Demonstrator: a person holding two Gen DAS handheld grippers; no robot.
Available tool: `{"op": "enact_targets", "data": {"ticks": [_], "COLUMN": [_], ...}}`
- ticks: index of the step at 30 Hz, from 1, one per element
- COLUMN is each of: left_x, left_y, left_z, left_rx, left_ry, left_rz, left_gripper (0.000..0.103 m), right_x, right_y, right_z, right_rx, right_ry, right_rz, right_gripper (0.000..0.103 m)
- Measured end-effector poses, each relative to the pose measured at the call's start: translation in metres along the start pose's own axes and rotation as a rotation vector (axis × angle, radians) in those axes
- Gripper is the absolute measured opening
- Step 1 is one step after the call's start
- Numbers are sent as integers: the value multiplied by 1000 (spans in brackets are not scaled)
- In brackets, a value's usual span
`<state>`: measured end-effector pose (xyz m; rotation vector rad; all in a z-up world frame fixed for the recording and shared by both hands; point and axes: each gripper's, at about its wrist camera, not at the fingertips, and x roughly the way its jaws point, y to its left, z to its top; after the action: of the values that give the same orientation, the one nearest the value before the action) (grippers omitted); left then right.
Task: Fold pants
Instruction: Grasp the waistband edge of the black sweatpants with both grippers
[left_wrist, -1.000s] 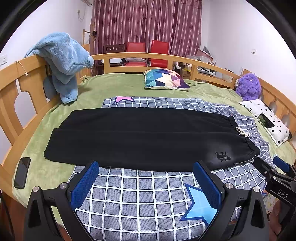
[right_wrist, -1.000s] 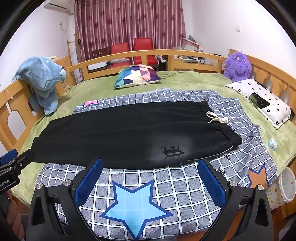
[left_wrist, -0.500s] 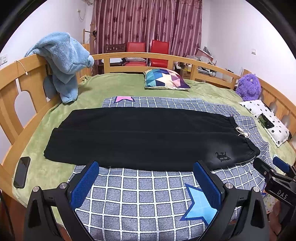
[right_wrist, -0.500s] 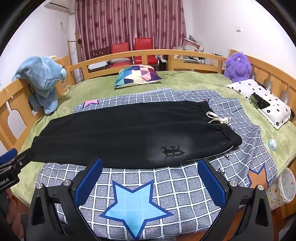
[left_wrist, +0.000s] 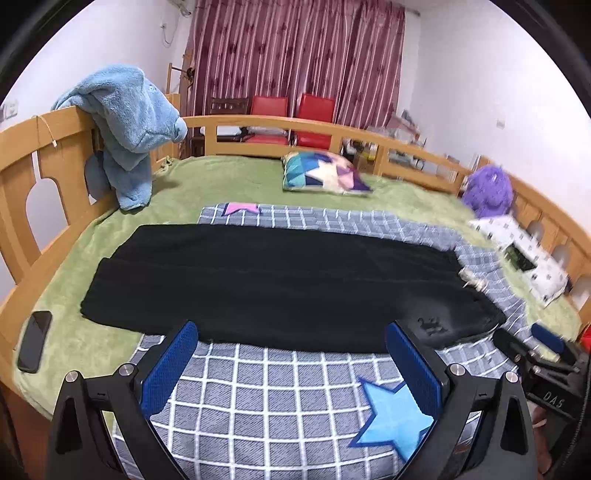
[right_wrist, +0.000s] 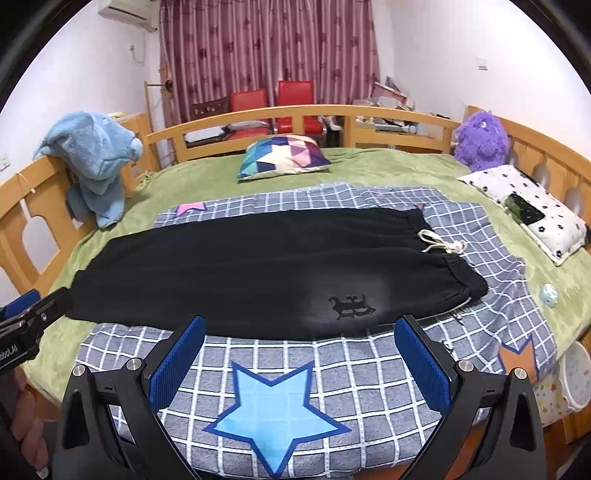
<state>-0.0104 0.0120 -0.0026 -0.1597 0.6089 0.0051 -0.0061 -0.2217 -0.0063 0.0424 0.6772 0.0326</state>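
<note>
Long black drawstring pants (right_wrist: 258, 266) lie flat on the grey checked star-patch blanket (right_wrist: 332, 369), legs apparently stacked lengthwise; crosswise folds not started. Left gripper (left_wrist: 288, 365) and right gripper (right_wrist: 299, 354) both spread wide, empty, just short of the pants' near edge. Readable: "DAS", "obotLAI" on gripper bodies.

pants (right_wrist: 258, 269) flat across checked blanket (right_wrist: 332, 373), cushion (right_wrist: 282, 155) behind, phone (left_wrist: 34, 340) left of blanket

Left claw (left_wrist: 291, 363) swung slightly leftward, its view motion-blurred, pants (left_wrist: 280, 288) shifted rightward in frame
</note>
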Motion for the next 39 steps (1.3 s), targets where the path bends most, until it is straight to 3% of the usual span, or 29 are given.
{"op": "enact_targets", "data": {"ticks": [5,9,11,16,22,24,26,30,39], "left_x": [-7,-9,-7,24,65,79,93,116,158], "left_y": [19,31,40,73,113,127,136,150,185], "left_z": [12,29,33,28,-2,-10,-18,-34,-54], "left_rx": [-60,37,74,76,-4,-50,-69,-77,-210], "left_ry": [-94,-165,-177,-88,7,49,97,149,199], "left_rz": [-50,100,134,183,207,168,132,152,64], "left_gripper": [103,103,103,103,102,94,94,92,91], "right_x": [0,-8,-11,11,64,94,119,151,171], "right_y": [-7,-22,-34,-75,-115,-124,-130,-139,-179], "right_z": [4,10,17,35,25,14,2,-19,-46], "right_rx": [48,73,66,78,126,122,112,131,365], "right_ry": [-22,-80,-123,-97,-13,67,119,182,147], "right_rz": [66,103,65,-5,-16,27,21,12,126], "right_gripper": [101,101,101,101,98,92,87,79,79]}}
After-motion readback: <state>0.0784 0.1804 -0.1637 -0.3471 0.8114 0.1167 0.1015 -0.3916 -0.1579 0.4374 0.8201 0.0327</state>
